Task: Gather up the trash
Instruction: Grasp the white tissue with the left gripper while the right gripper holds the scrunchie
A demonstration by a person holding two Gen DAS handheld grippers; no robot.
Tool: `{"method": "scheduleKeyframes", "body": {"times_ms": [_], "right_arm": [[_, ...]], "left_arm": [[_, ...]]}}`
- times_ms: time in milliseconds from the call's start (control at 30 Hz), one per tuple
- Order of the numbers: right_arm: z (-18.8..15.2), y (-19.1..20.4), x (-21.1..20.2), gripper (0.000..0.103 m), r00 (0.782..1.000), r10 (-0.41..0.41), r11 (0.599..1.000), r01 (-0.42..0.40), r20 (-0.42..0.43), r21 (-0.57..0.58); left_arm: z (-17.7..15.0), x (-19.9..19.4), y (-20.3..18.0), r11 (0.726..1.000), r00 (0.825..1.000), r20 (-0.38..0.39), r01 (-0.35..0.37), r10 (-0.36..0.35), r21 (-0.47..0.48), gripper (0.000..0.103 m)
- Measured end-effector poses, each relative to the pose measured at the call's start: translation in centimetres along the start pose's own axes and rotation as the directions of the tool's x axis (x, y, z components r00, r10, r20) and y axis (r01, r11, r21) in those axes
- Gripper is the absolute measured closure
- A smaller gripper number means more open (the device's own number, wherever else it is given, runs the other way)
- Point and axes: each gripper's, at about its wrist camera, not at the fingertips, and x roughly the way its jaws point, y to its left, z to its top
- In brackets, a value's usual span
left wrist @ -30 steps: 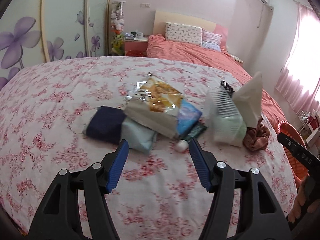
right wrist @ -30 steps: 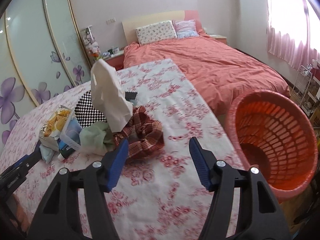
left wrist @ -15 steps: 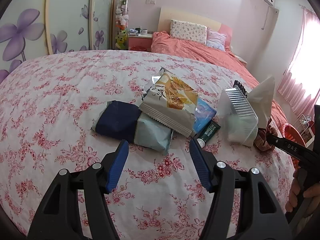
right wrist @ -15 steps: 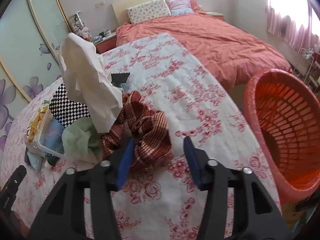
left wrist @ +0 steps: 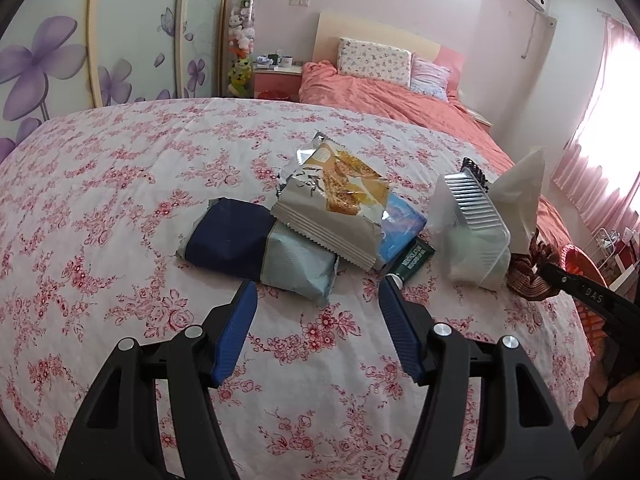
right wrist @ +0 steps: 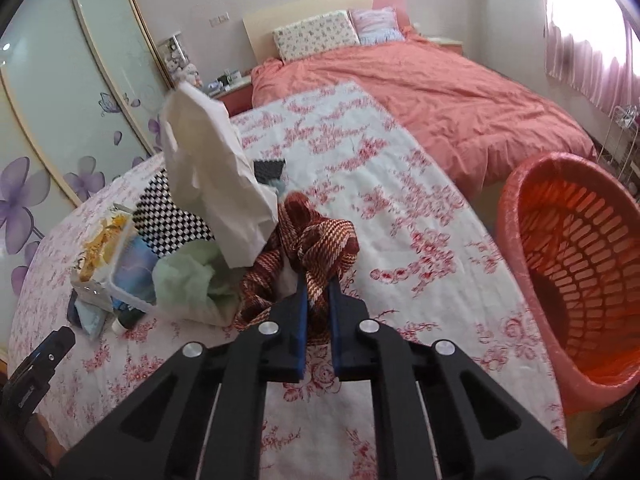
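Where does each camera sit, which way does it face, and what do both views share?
Left wrist: on the left claw, facing the snack wrappers; open fingers, and a hand at the right edge.
Right wrist: on the right claw, closing on the plaid cloth, orange basket beside.
Shared: floral bedspread, plaid cloth, white bag.
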Motion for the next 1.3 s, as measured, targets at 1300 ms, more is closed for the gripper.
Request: {"method": "scheduleKeyframes", "body": {"times_ms": [1300], "right_arm": [[-1.7,-10.4,-6.7,0.094,0.987,-0.107,0.988,0.091,0.120,0.127]], "left_arm": [[2.4,2.5,-18.9,0.957,0.987,0.019,0.148,-0.158,0.248,0.025]]}}
